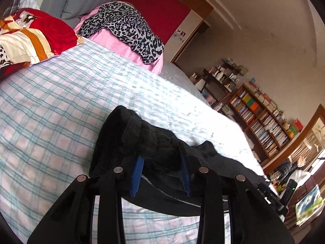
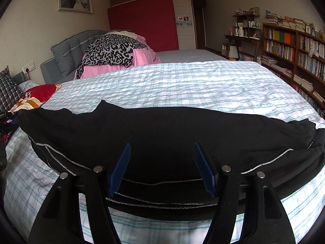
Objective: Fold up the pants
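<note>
The black pants (image 2: 162, 134) lie across the checked bed (image 2: 182, 81). The left gripper (image 1: 162, 172) clamps one bunched end to lift it for folding; the right gripper (image 2: 162, 168) stands apart, empty, above the middle.

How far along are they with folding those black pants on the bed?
Partly done: the pants already lie doubled lengthwise on the bed, silver-trimmed edges stacked. In hand: the left gripper pinches a bunched end of them, lifted off the sheet. The right gripper hangs open over the middle, gripping nothing. Left: probably folding that end across and smoothing.
</note>
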A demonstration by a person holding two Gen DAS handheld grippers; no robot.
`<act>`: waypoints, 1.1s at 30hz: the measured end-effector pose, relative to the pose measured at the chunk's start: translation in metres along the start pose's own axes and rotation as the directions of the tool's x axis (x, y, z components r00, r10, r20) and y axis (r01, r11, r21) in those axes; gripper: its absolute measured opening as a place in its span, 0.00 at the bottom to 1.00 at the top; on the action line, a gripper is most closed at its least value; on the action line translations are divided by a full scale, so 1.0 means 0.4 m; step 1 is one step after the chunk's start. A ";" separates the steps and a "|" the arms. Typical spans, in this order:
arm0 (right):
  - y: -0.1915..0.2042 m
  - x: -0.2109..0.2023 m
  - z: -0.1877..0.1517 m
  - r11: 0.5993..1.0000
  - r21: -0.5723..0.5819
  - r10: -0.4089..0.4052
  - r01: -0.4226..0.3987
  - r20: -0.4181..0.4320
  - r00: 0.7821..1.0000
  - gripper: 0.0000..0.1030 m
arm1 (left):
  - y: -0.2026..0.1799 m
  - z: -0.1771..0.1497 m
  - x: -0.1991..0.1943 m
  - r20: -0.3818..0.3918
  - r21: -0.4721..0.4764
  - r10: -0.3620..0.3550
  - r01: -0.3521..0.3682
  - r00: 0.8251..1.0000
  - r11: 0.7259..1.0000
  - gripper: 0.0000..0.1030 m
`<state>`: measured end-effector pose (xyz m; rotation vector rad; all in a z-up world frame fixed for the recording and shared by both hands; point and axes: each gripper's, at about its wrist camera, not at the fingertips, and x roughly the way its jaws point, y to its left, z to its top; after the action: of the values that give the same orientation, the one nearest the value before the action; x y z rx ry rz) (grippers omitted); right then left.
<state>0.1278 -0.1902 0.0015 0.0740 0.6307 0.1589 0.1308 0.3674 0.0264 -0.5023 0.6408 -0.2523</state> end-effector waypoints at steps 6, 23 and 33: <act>-0.015 0.037 -0.025 1.000 0.008 0.016 -0.015 -0.047 0.999 0.64 | 0.095 -0.079 0.072 -0.174 -0.073 0.090 -0.104 0.981 0.992 0.30; 0.024 0.084 -0.057 0.996 -0.069 0.052 -0.064 -0.170 0.984 0.64 | -0.177 -0.083 0.048 -0.003 0.115 0.203 -0.202 0.979 0.973 0.52; 0.003 0.101 -0.108 0.995 -0.048 0.071 -0.089 -0.296 0.952 0.66 | -0.283 -0.221 0.324 -0.238 0.297 0.221 -0.146 0.946 0.944 0.64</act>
<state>0.1340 -0.1811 -0.0567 0.0172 0.9207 0.2709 0.1681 0.1901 -0.0411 -0.1357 0.8971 -0.2285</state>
